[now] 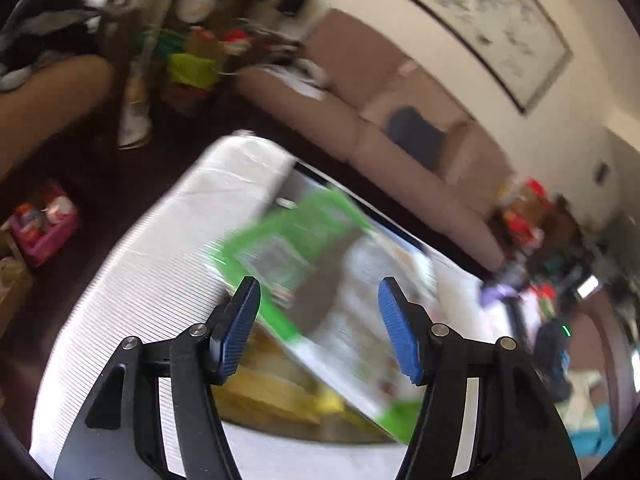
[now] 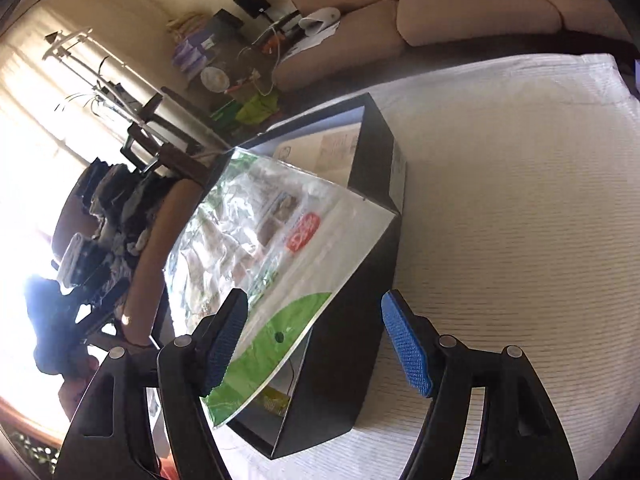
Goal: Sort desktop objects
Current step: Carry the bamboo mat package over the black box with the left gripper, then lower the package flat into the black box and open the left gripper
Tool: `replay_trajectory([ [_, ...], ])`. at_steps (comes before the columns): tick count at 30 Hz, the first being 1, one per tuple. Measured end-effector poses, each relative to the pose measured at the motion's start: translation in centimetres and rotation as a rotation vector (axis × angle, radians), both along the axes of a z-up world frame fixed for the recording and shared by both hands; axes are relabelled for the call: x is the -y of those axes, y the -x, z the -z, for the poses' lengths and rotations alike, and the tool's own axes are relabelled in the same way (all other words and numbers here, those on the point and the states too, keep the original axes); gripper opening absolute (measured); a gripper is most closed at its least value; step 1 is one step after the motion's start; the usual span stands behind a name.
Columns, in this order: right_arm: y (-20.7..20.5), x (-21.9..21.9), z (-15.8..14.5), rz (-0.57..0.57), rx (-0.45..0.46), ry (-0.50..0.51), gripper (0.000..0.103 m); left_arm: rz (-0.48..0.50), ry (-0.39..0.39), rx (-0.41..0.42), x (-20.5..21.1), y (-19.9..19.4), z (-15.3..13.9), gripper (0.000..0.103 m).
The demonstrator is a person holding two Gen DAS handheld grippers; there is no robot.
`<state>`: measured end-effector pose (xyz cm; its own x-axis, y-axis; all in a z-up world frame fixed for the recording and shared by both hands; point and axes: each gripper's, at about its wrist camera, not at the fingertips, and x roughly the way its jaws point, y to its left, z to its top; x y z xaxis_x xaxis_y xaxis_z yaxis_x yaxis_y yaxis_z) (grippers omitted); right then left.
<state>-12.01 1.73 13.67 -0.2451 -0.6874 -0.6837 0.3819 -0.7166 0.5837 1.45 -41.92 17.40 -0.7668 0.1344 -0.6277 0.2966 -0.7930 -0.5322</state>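
A black box (image 2: 360, 320) stands on a white ribbed cloth (image 2: 520, 220). A clear plastic bag with green print (image 2: 260, 248) lies across the box's open top. My right gripper (image 2: 314, 340) is open just above the bag's green corner and the box's near wall, holding nothing. In the blurred left wrist view the bag (image 1: 304, 248) and the box's dark rim (image 1: 360, 200) show ahead of my left gripper (image 1: 318, 320), which is open and empty above them. Yellow things (image 1: 276, 392) lie inside the box.
A beige sofa (image 1: 400, 120) runs beyond the table, with a framed picture (image 1: 480, 20) above it. A pink bin (image 1: 44, 224) sits on the dark floor at left. Chairs and clutter (image 2: 120, 200) stand beside the table's left side.
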Motion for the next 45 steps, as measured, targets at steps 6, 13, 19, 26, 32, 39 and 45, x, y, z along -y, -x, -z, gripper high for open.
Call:
replay_trajectory([
  [6,1.9,1.6,1.5,0.029,0.021,0.032,0.074,0.031,0.143,0.190,1.8,6.1,4.3,0.059],
  [13,2.5,3.1,0.4,-0.007,-0.033,-0.022,0.074,0.227,0.117,0.206,1.5,11.0,6.6,0.069],
  [19,3.1,4.2,-0.6,-0.017,-0.084,-0.066,0.071,0.354,0.127,0.244,-0.2,10.9,5.4,0.047],
  [26,5.7,7.5,-1.3,-0.047,-0.107,-0.117,0.071,0.381,0.150,0.282,-2.3,6.9,4.6,0.045],
  [32,4.1,11.2,-1.1,-0.163,-0.193,-0.259,0.071,0.404,0.231,0.321,-4.0,2.6,3.6,0.045],
  [39,0.6,10.3,-0.7,-0.218,-0.190,-0.311,0.071,0.429,0.443,0.378,-8.1,0.3,2.1,0.051],
  [45,0.5,8.2,-1.4,-0.177,-0.180,-0.318,0.072,0.501,0.487,0.424,-10.1,1.4,2.3,0.063],
])
